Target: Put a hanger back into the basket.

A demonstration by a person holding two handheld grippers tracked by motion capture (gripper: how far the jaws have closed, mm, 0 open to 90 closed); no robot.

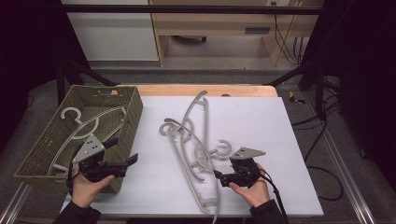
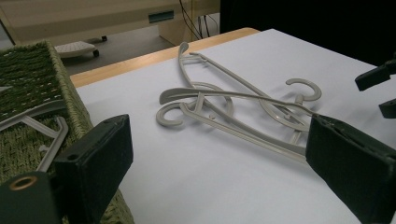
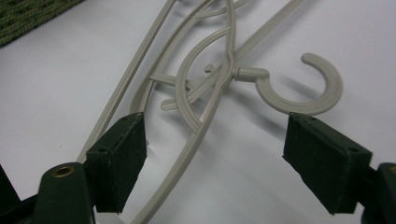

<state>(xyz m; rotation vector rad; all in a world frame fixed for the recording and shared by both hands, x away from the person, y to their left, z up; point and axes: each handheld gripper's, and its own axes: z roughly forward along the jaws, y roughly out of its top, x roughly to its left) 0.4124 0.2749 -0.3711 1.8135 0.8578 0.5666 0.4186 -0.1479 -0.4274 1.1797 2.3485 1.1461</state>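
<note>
A tangled pile of grey plastic hangers [image 1: 189, 140] lies mid-way across the white board [image 1: 261, 121]. One more grey hanger [image 1: 84, 126] rests inside the green woven basket [image 1: 135, 112] at the left. My left gripper [image 1: 132, 159] hovers by the basket's near right corner, open, with nothing between its jaws, pointing toward the pile [image 2: 233, 112]. My right gripper [image 1: 217, 175] is open at the pile's near right side. In the right gripper view its jaws [image 3: 217, 144] straddle one curved hanger arm [image 3: 205, 126] without closing on it, and a hook [image 3: 322, 88] lies just beyond.
The basket [image 2: 28, 70] takes up the table's left side, its hanger [image 2: 42, 121] showing inside. A wooden table edge [image 1: 201, 89] runs behind the board. Bare white board [image 1: 140, 186] lies between the two grippers. The right gripper's jaws [image 2: 378, 88] show at the left gripper view's right edge.
</note>
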